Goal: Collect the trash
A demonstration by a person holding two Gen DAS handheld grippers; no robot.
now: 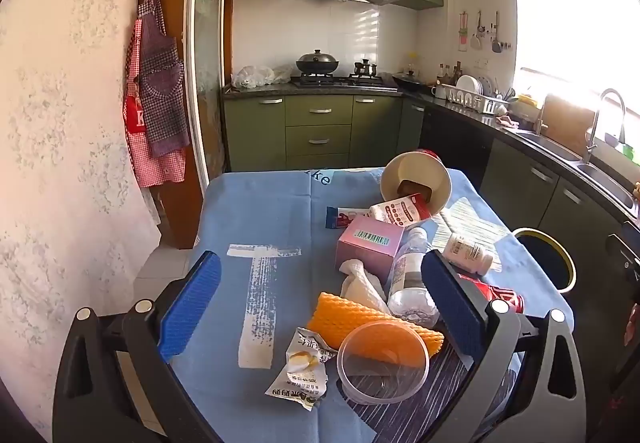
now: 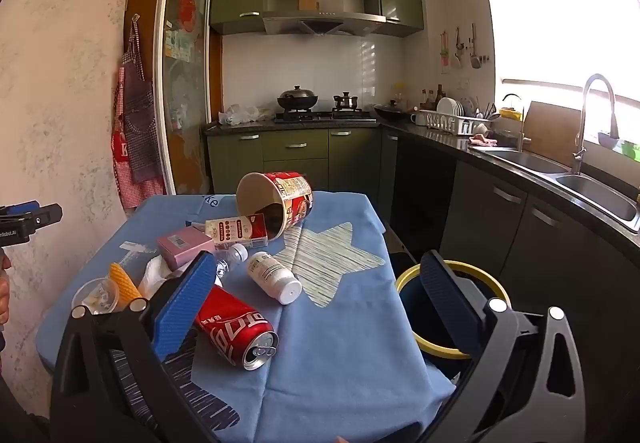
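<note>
Trash lies on a table with a blue cloth: a clear plastic cup, an orange foam net, a torn wrapper, a white tissue, a clear bottle, a pink box, a white pill bottle, a red soda can and a tipped noodle cup. My left gripper is open above the foam net and the plastic cup. My right gripper is open, with the can by its left finger. A yellow-rimmed bin stands right of the table.
A kitchen counter with sinks and a dish rack runs along the right. A stove with pots stands at the back. Aprons hang on the left wall.
</note>
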